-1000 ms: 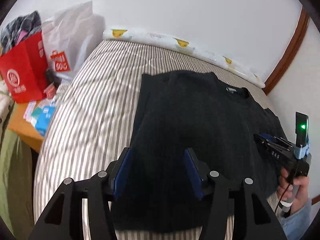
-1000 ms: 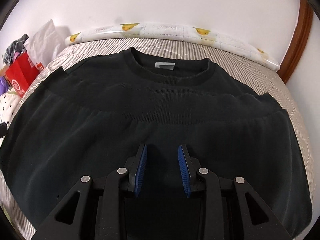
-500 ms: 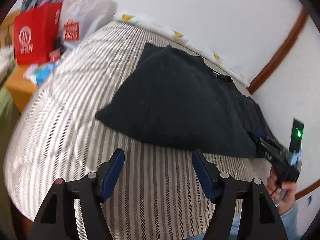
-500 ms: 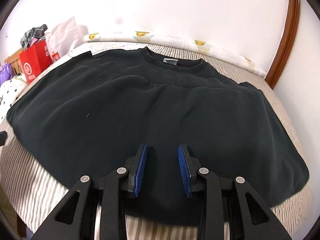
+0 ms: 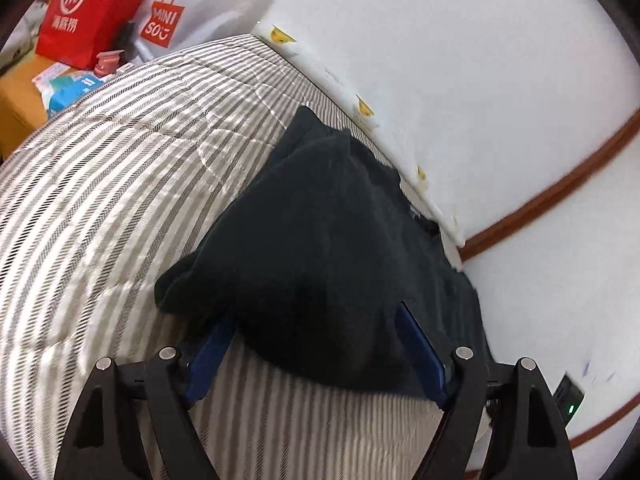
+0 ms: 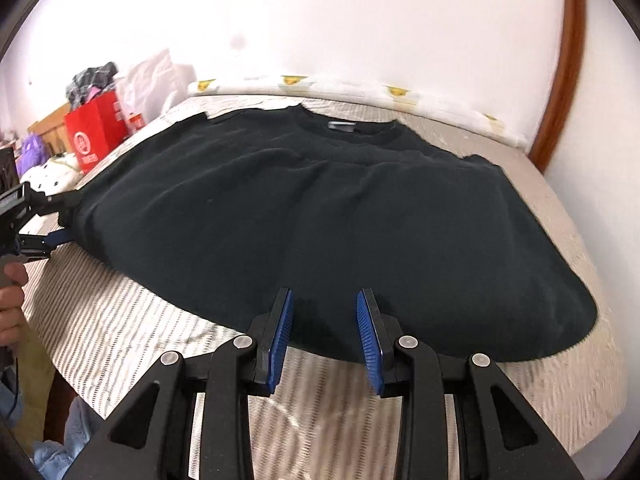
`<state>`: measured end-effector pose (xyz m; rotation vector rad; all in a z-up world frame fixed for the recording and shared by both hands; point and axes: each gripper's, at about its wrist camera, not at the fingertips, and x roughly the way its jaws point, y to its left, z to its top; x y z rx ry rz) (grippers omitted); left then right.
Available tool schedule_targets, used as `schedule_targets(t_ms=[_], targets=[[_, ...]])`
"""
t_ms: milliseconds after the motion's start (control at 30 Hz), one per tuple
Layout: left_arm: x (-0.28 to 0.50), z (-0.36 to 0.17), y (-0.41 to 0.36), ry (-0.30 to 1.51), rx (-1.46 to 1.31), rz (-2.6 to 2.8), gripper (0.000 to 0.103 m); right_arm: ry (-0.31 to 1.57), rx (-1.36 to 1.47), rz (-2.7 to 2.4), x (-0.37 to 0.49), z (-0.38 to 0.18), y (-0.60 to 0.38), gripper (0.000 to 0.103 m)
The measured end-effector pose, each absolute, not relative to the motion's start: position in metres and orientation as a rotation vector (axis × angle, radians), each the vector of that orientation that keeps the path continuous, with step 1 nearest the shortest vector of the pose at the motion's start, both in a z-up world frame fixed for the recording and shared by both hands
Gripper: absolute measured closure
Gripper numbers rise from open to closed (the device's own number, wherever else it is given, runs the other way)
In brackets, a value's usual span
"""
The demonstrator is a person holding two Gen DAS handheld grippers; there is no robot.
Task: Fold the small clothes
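Since half a second ago the left gripper point(image 5: 316, 344) has pushed forward from bare bedding onto the lower corner of the black sweater point(image 5: 332, 248), and its camera has swung towards the wall; in the left wrist view the jaws stand wide, one blue pad on each side of the sweater's bunched corner, the cloth lying between them but not pinched; the sweater stretches away over the striped bedspread point(image 5: 104, 184) towards the white wall, and a red paper bag point(image 5: 86, 12) and a white shopping bag point(image 5: 192, 8) stand beyond the far edge of the bed. From the right wrist view the right gripper point(image 6: 324, 332) hovers at the sweater's point(image 6: 320, 216) near hem, its jaws partly apart and gripping nothing, the hem's edge lying between the pads; the sweater lies spread on the bedspread point(image 6: 132, 320) with its collar towards the wall; at the left edge the left gripper point(image 6: 60, 220) meets the sweater's side.
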<state>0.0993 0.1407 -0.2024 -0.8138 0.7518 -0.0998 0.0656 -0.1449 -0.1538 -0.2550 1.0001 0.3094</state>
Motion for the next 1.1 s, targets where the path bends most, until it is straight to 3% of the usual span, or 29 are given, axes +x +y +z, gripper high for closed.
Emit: schedule_targets(t_ms=[67, 133, 200, 300, 767, 1100], targets=[[0.105, -0.2, 0.136, 0.759, -0.79, -0.073, 0.028, 1.003, -0.225, 0.284, 0.068, -0.153, -0.157, 0.068], [0.112, -0.198, 0.13, 0.8, -0.738, 0.004, 0.057, 1.009, -0.185, 0.253, 0.072, -0.152, -0.173, 0.068], [0.115, -0.196, 0.13, 0.806, -0.744, 0.025, 0.069, 1.003, -0.16, 0.221, 0.074, -0.151, -0.187, 0.068], [0.121, -0.184, 0.129, 0.835, -0.738, 0.061, 0.077, 0.983, -0.148, 0.193, 0.074, -0.146, -0.203, 0.068], [0.155, -0.07, 0.014, 0.7, -0.422, -0.151, 0.085, 0.897, -0.105, 0.085, 0.072, -0.12, -0.263, 0.065], [0.195, -0.113, -0.103, 0.877, -0.315, -0.481, 0.085, 0.885, -0.068, 0.084, 0.069, -0.112, -0.271, 0.057]])
